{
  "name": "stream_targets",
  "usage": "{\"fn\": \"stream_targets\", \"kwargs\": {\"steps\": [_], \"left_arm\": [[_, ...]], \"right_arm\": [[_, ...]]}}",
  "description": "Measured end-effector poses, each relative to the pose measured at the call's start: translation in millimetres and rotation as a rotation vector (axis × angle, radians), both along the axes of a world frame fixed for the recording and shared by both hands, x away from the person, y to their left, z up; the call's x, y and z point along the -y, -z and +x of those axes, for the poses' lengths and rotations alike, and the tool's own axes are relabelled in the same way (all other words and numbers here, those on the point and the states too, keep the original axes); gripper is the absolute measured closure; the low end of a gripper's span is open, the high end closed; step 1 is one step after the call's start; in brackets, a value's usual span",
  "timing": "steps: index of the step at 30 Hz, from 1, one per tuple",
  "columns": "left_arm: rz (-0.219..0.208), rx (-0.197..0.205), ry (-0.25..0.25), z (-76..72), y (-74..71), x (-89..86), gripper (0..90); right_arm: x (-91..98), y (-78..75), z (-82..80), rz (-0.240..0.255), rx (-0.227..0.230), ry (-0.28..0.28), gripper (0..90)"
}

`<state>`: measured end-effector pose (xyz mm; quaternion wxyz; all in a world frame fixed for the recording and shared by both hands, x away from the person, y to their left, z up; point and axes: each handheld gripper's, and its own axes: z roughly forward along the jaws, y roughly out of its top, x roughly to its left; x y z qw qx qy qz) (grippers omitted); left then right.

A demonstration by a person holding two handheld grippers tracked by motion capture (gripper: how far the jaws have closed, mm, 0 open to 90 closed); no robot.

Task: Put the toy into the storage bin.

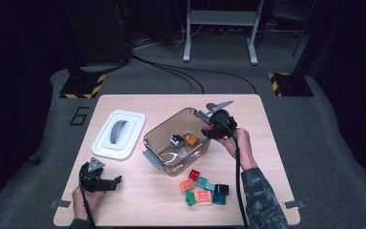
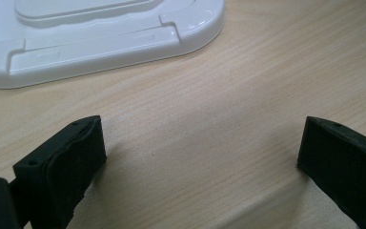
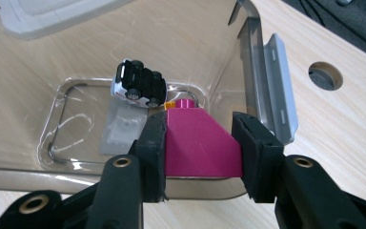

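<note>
— What's the right gripper doing?
— It's clamping a magenta sloped plastic block and hanging over the rim of the clear plastic storage bin, above a small toy car lying inside.
— So it's dropping it in?
— Looks so; next it needs lowering, then releasing.
— And the left gripper?
— It's resting wide apart, holding nothing, by the white plastic lid.

bin mouth open | toy car on floor | lid left

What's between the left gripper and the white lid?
Bare wood: the left gripper view shows only table between the left gripper and the white lid.
</note>
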<state>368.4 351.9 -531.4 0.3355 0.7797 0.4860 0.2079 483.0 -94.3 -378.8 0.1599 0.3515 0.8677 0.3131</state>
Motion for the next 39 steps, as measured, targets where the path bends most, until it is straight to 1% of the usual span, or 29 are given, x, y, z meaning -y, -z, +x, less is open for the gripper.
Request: {"fn": "stream_targets", "kwargs": {"steps": [1,3,7,9,11,13,14,15,16,17,19,20,22,24,27,28,29,31,32,33,36,38,39], "left_arm": [[0.000,0.000,0.000,0.0,0.0,0.0,2.1],[0.000,0.000,0.000,0.0,0.0,0.0,2.1],[0.001,0.001,0.001,0.1,0.0,-0.1,2.1],[0.000,0.000,0.000,0.0,0.0,0.0,2.1],[0.001,0.000,0.001,0.0,0.0,-0.1,2.1],[0.000,-0.001,0.000,0.0,0.0,0.0,2.1],[0.000,0.000,0.001,0.0,0.0,-0.1,2.1],[0.000,0.000,0.000,0.0,0.0,0.0,2.1],[0.001,0.002,0.001,0.1,0.0,-0.1,2.1],[0.001,0.002,0.001,0.0,0.1,-0.1,2.1],[0.000,0.000,0.000,0.0,0.0,-0.1,2.1],[0.001,0.000,0.001,0.0,-0.1,-0.1,2.1],[0.000,-0.001,0.001,0.0,0.0,0.0,2.1],[0.001,0.000,0.001,0.0,-0.1,-0.1,2.1],[0.002,0.001,0.001,0.1,0.0,-0.1,2.1],[0.002,0.001,0.001,0.1,0.0,-0.1,2.1],[0.002,0.001,0.001,0.1,-0.1,-0.1,2.1],[0.001,0.000,0.001,0.0,-0.1,-0.1,2.1],[0.001,0.000,0.001,0.0,0.0,-0.1,2.1],[0.002,0.001,0.001,0.1,-0.1,-0.1,2.1],[0.001,0.000,0.001,0.0,0.0,0.0,2.1],[0.001,0.000,0.001,0.1,-0.1,-0.1,2.1],[0.001,0.000,0.001,0.0,0.0,0.0,2.1]], "right_arm": [[-0.7,0.7,-0.8,0.006,-0.006,0.010,57.8],[-0.5,1.2,-1.0,0.007,-0.003,0.010,57.7],[-2.4,3.1,-2.1,-0.002,-0.009,0.012,56.9],[-3.5,3.7,-2.3,-0.015,-0.009,0.011,55.7],[-3.4,3.6,-2.5,-0.028,-0.009,0.004,53.5],[-4.0,3.7,-3.4,-0.023,-0.009,0.013,50.1],[-4.0,3.5,-4.1,-0.025,-0.010,0.016,48.1],[-2.9,3.2,-4.5,-0.036,-0.003,0.006,45.1],[-3.2,3.2,-5.8,-0.028,-0.004,0.018,42.5],[-2.1,2.7,-6.8,-0.030,-0.003,0.014,38.8],[0.6,1.8,-9.4,-0.019,0.008,0.018,32.4],[2.4,1.2,-11.1,-0.006,0.016,0.028,28.9],[6.6,-0.8,-14.0,0.005,0.023,0.028,25.1],[12.3,-2.9,-17.8,0.028,0.036,0.035,21.2],[20.8,-5.5,-24.8,0.062,0.048,0.053,18.4],[20.8,-5.5,-24.8,0.062,0.048,0.053,18.4],[29.0,-6.2,-31.0,0.077,0.057,0.055,16.4],[30.7,-6.0,-33.5,0.086,0.052,0.061,15.9],[34.7,-4.8,-36.5,0.091,0.058,0.060,15.5],[39.7,-2.0,-41.3,0.096,0.055,0.065,15.0],[48.3,5.4,-48.3,0.095,0.054,0.061,14.7],[53.2,12.4,-53.3,0.105,0.040,0.074,14.2],[56.3,15.8,-55.3,0.101,0.034,0.073,14.0]]}}
